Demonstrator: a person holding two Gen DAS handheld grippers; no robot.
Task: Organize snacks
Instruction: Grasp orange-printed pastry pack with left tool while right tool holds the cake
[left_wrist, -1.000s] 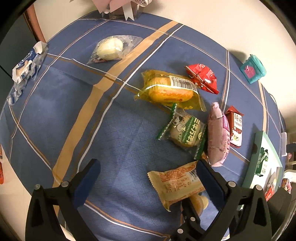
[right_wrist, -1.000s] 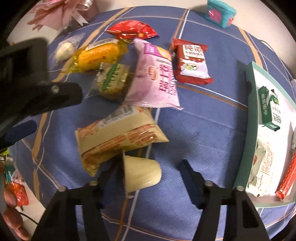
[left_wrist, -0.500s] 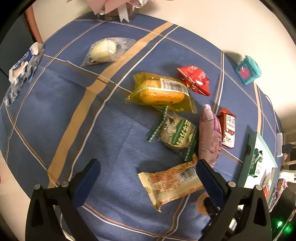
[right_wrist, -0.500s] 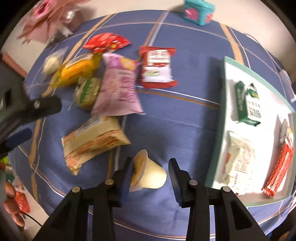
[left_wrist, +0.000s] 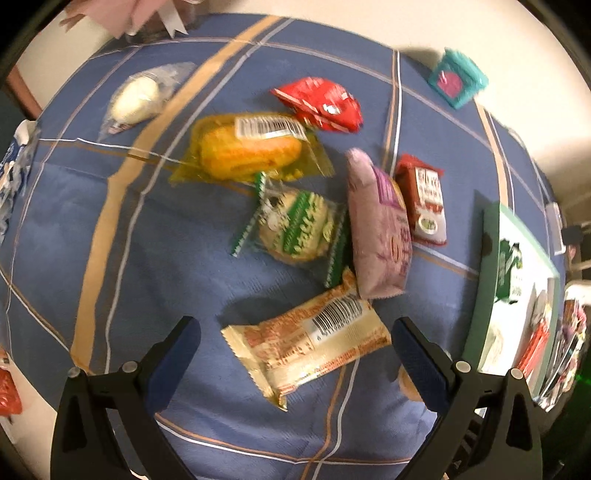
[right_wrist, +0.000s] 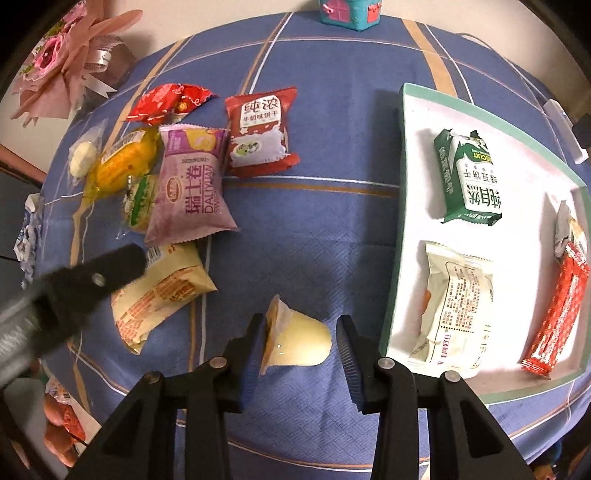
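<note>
My right gripper is shut on a pale yellow jelly cup, which lies sideways between its pads just above the blue cloth, left of the green-rimmed tray. In the tray lie a green biscuit pack, a white packet and a red stick pack. My left gripper is open, hovering over a beige-and-orange snack packet. One of its black fingers crosses the right wrist view over that packet.
Loose snacks crowd the cloth's left half: a purple packet, a red-and-white packet, a red wrapper, a yellow cake, a green cookie pack and a white sweet. A teal box and a pink bouquet stand at the back.
My right gripper closed on the jelly cup and carried it right, toward the tray. My left gripper shifted so that the beige packet now sits between its open fingers.
</note>
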